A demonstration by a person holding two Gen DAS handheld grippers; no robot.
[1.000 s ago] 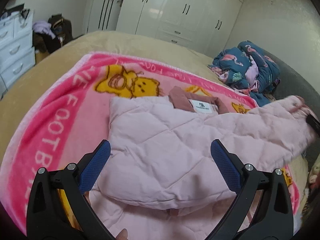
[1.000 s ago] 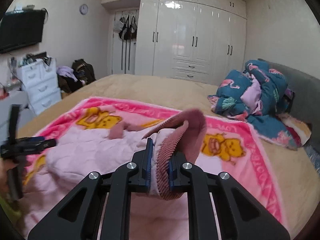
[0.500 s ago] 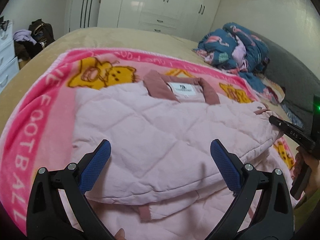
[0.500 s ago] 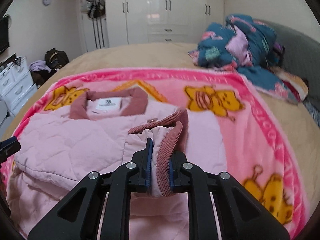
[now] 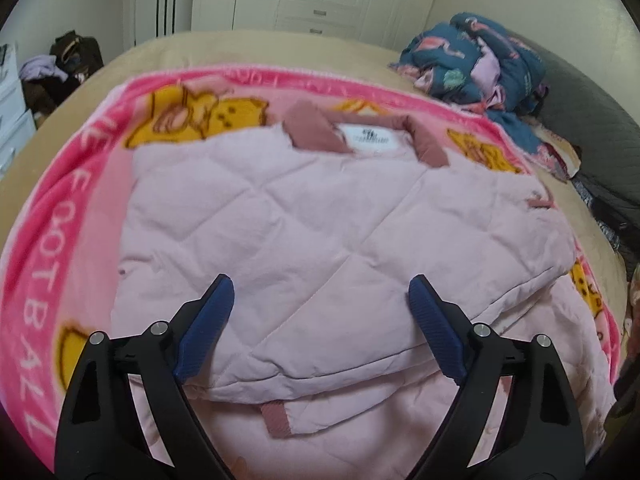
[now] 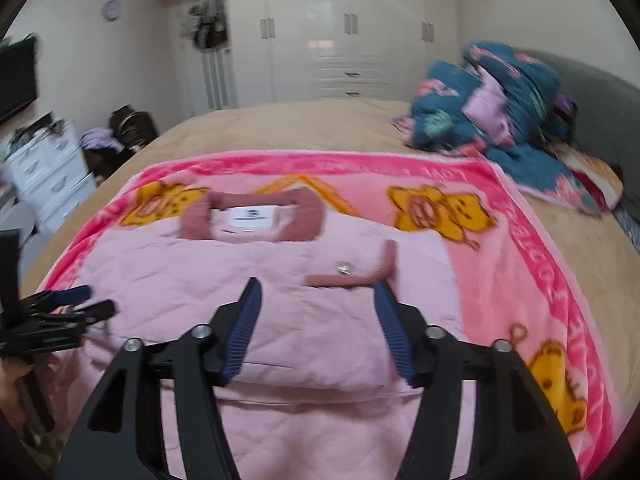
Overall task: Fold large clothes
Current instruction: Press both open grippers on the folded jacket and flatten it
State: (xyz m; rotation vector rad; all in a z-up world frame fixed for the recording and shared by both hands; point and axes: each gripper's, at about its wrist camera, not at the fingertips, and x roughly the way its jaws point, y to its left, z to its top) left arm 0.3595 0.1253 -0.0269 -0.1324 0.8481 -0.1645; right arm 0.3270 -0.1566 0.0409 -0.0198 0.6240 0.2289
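A pale pink quilted jacket [image 5: 320,232] with a dusty-rose collar [image 5: 316,130] and a white label lies on a pink cartoon blanket [image 5: 68,208]; both sleeves are folded across its front. It also shows in the right wrist view [image 6: 224,280], where the right sleeve's ribbed cuff [image 6: 372,272] lies flat on top. My left gripper [image 5: 320,292] is open and empty above the jacket's lower part. My right gripper [image 6: 318,292] is open and empty just short of the cuff. The left gripper [image 6: 76,300] also shows at the left edge of the right wrist view.
The blanket [image 6: 532,264] covers a tan bed [image 6: 304,124]. A heap of blue flamingo-print bedding [image 6: 492,104] lies at the far right by the grey headboard [image 6: 600,96]. White wardrobes [image 6: 344,32] stand behind; white drawers [image 6: 48,172] and bags are at the left.
My right gripper carried the sleeve cuff across onto the jacket, opened and let it go, then drew back. My left gripper stayed open and shifted slightly over the jacket.
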